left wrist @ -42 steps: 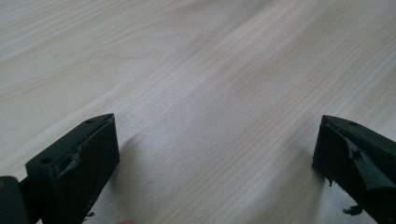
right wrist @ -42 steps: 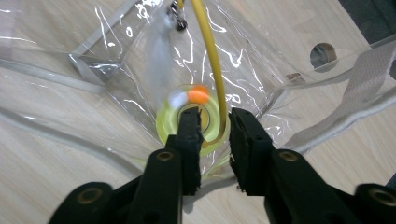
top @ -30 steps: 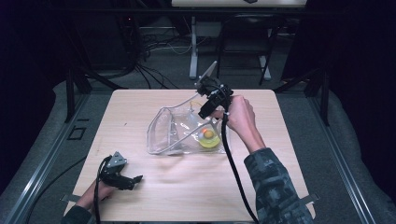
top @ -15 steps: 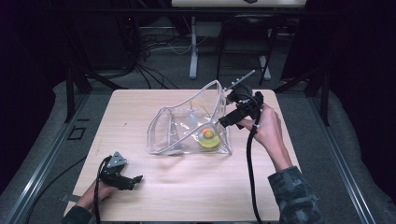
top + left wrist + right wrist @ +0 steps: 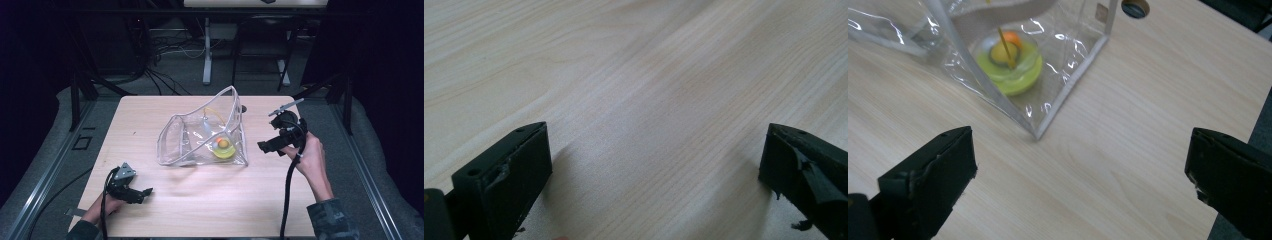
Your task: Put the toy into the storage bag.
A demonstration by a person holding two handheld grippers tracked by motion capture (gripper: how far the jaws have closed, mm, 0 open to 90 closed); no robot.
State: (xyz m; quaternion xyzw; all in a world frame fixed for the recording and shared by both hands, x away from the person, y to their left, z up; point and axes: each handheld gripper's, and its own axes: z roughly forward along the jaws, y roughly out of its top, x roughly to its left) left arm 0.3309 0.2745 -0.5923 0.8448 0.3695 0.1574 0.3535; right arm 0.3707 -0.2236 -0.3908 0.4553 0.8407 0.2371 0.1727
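— Where's the bag?

— The clear plastic bag (image 5: 202, 137) lies near the middle of the wooden table (image 5: 150, 115), slumped on its side with its mouth gaping toward the left and one white-edged corner standing up at the back. Inside it, low on the right, sits a small yellow-green dish (image 5: 224, 151) with an orange and yellow bit (image 5: 222, 143) on top. From the right gripper view the same dish (image 5: 1008, 67) shows through the plastic, a thin yellow stick (image 5: 1006, 47) slanting across it.

— And the grippers?

— The right gripper (image 5: 264, 146) is held just off the bag's right side, apart from it, pointing back at it. Its jaws have just been opening and stand wide, with nothing between them; the bag's lower corner (image 5: 1037, 134) lies ahead of them on the bare wood.

— The left one?

— The left gripper (image 5: 145, 192) rests low at the near left corner of the table, well apart from the bag, the person's hand (image 5: 107, 206) wrapped round it. Its jaws are spread wide too, just plain wood grain between them.
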